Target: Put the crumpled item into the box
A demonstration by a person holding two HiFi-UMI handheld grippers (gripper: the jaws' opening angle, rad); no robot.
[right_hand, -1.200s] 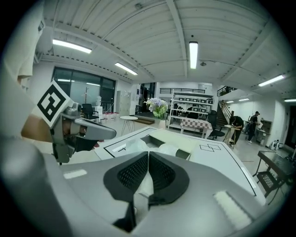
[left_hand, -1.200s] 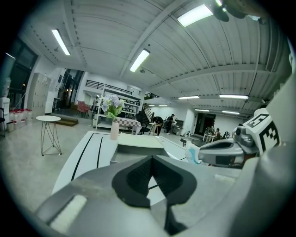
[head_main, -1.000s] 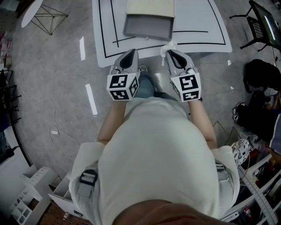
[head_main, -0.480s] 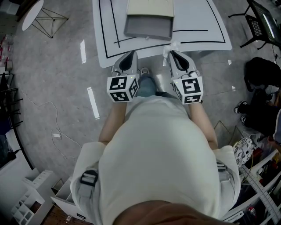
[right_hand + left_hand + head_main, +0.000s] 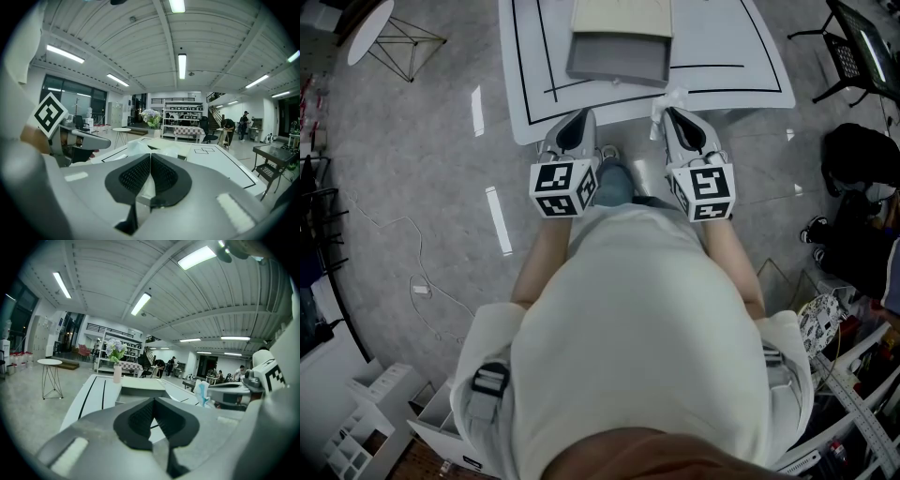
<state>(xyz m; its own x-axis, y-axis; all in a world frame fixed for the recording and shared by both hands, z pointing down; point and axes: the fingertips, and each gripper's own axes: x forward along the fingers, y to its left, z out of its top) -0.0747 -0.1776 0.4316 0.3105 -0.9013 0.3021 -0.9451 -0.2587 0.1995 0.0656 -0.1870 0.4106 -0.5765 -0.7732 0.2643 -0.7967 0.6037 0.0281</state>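
An open grey box (image 5: 617, 58) with a beige flap (image 5: 622, 16) sits on the white table (image 5: 741, 47). My right gripper (image 5: 672, 112) hangs over the table's near edge, shut on a crumpled white item (image 5: 667, 98) that sticks out beyond its tip. In the right gripper view the crumpled item (image 5: 152, 149) bulges just past the closed pads (image 5: 161, 176). My left gripper (image 5: 575, 122) is level with it to the left, shut and empty. The left gripper view shows the box (image 5: 140, 390) ahead, with the crumpled item (image 5: 202, 392) in the right gripper at the right.
A vase of flowers (image 5: 116, 366) stands at the table's far end. White tape strips (image 5: 495, 212) mark the grey floor. A round side table (image 5: 370, 23) is at the far left, a black cart (image 5: 861, 45) and bags at the right, white shelving (image 5: 356, 427) at the lower left.
My right gripper has edged slightly forward and to the right with the crumpled item. The left gripper has barely moved.
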